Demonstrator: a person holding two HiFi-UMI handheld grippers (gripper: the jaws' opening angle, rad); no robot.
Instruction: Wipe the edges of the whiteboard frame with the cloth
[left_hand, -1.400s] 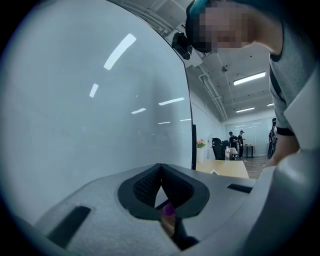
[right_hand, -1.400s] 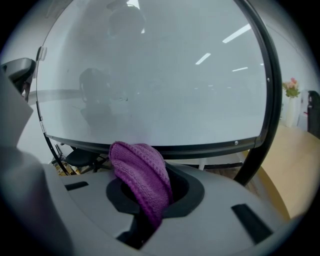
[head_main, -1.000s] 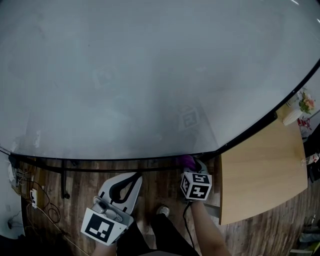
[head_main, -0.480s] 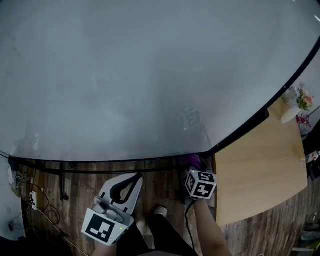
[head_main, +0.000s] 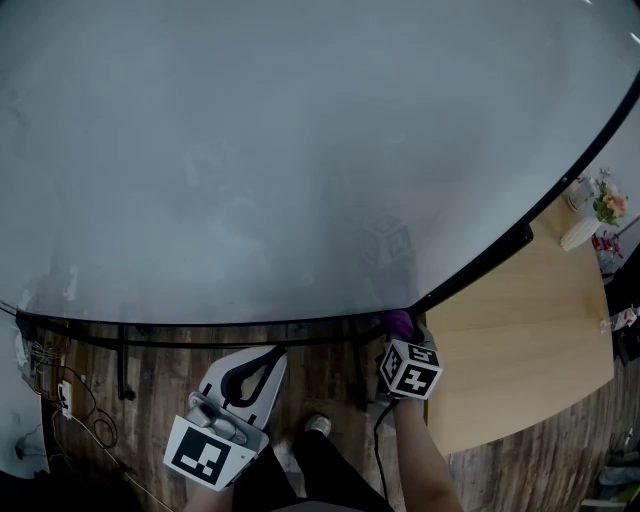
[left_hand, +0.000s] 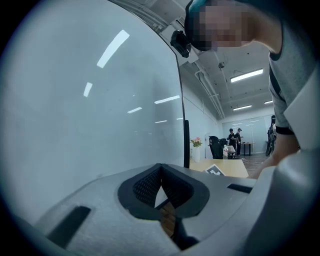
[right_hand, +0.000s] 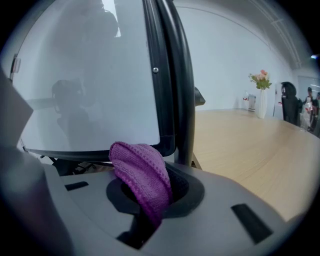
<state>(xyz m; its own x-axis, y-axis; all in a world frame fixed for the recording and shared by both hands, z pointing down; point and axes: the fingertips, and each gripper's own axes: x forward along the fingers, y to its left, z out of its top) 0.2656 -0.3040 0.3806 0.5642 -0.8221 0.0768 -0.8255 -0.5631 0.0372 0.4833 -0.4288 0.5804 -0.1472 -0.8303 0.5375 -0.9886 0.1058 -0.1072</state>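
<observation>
A large whiteboard (head_main: 300, 150) with a thin black frame (head_main: 200, 333) fills the head view. My right gripper (head_main: 402, 330) is shut on a purple knitted cloth (right_hand: 142, 175), and the cloth (head_main: 398, 322) sits against the frame's bottom right corner (right_hand: 167, 145). In the right gripper view the frame's right edge (right_hand: 170, 60) rises straight above the cloth. My left gripper (head_main: 262, 352) hangs below the bottom edge, left of the right one. Its jaws are closed together with nothing between them (left_hand: 161, 192).
A light wooden table (head_main: 520, 340) stands right of the board's corner, with a white vase of flowers (head_main: 590, 220) at its far end. Cables and a power strip (head_main: 60, 395) lie on the dark wood floor (head_main: 320, 375) at the left. People stand far off in the room.
My right gripper has slid rightwards along the bottom frame edge with the cloth and now sits at the bottom right corner. The left gripper has stayed put.
</observation>
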